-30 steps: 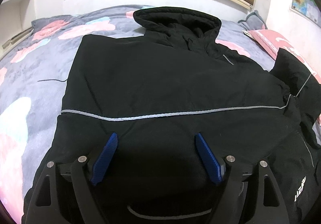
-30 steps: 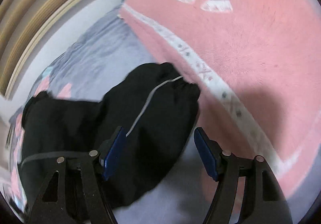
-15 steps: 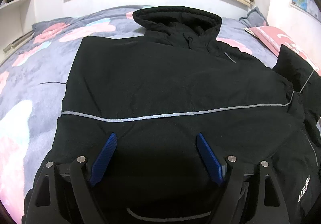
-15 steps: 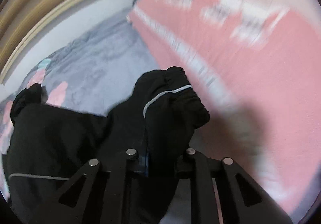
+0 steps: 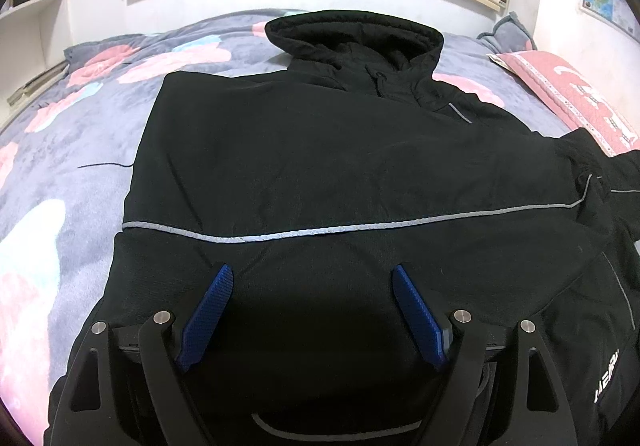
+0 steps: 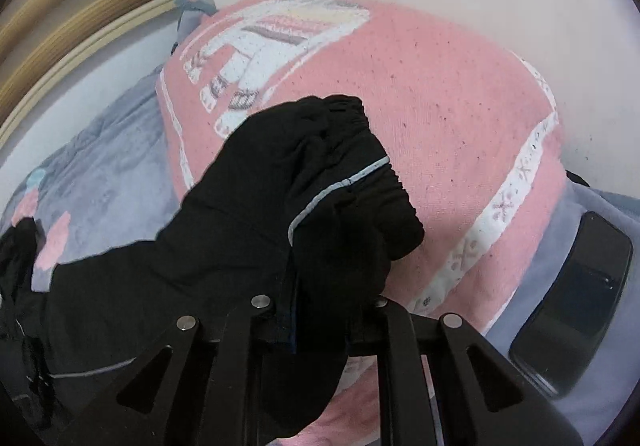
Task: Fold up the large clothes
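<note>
Folding has barely begun: in the left wrist view the black hooded jacket (image 5: pixel 320 174) lies spread flat, back up, on the grey flowered bedspread (image 5: pixel 60 150), filling the middle of the frame with its hood toward the top centre and a grey reflective stripe running left to right across it. No fold is yet visible in the body, and the hem sits at the bottom edge. The left gripper (image 5: pixel 312 310) hovers over the lower back of the jacket with its blue pads spread wide and nothing between them, unchanged from the earlier frames. At the right edge of that view the sleeve bunches upward beside the pink blanket (image 5: pixel 580 102). In the right wrist view the right gripper (image 6: pixel 320 310) is clamped on the sleeve (image 6: pixel 312 206) near its elastic cuff, which stands raised at frame centre in front of the pink blanket; a dark phone (image 6: pixel 580 298) lies at the lower right. Earlier this gripper stood wide over the sleeve lying flat; it has since closed and lifted the cuff. Both sleeves and the body folds appear to remain.
</note>
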A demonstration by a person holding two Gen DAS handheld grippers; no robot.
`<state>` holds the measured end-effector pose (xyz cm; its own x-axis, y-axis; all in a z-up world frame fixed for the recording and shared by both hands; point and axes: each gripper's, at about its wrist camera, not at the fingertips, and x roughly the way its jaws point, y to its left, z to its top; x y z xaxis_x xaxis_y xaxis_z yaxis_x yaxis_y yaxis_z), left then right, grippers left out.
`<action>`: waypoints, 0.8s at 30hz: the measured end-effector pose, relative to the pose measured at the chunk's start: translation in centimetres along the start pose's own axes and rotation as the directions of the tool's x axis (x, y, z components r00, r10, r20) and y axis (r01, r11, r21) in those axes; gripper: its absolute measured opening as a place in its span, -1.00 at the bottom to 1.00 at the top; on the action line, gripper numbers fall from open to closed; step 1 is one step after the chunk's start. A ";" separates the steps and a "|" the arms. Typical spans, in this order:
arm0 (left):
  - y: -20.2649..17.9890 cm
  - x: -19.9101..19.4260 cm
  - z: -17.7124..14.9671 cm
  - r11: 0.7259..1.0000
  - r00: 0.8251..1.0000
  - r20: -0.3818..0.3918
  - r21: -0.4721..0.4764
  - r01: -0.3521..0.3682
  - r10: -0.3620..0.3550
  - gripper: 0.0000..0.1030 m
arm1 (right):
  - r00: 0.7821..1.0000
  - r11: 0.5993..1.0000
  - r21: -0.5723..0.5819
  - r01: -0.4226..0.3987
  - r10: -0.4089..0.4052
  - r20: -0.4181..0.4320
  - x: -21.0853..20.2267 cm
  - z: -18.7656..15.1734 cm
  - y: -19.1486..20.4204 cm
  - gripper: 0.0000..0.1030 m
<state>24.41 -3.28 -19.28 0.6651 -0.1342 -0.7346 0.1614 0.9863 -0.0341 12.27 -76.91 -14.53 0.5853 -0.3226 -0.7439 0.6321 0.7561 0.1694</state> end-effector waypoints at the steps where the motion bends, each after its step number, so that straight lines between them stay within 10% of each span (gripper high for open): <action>1: 0.0 0.0 0.0 1.000 1.000 0.000 0.000 0.000 0.000 0.61 | 1.000 1.000 0.002 -0.017 0.017 0.004 -0.5 0.1 0.4 -0.68; 12: 0.5 -2.8 0.9 0.999 1.000 -0.015 -0.048 -0.014 0.013 0.61 | 0.967 0.939 -0.252 -0.234 0.252 0.042 -11.9 -5.7 19.7 -0.68; 24: 4.9 -13.9 2.7 0.998 0.994 0.106 -0.066 -0.014 0.021 0.61 | 0.886 0.725 -0.547 -0.418 0.458 -0.069 -20.7 -17.8 48.1 -0.57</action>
<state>17.89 3.16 -7.38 0.7418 -0.1230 -0.6592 0.1039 0.9922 -0.0683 21.51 -23.76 -2.49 0.7731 0.0997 -0.6264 -0.0637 0.9948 0.0798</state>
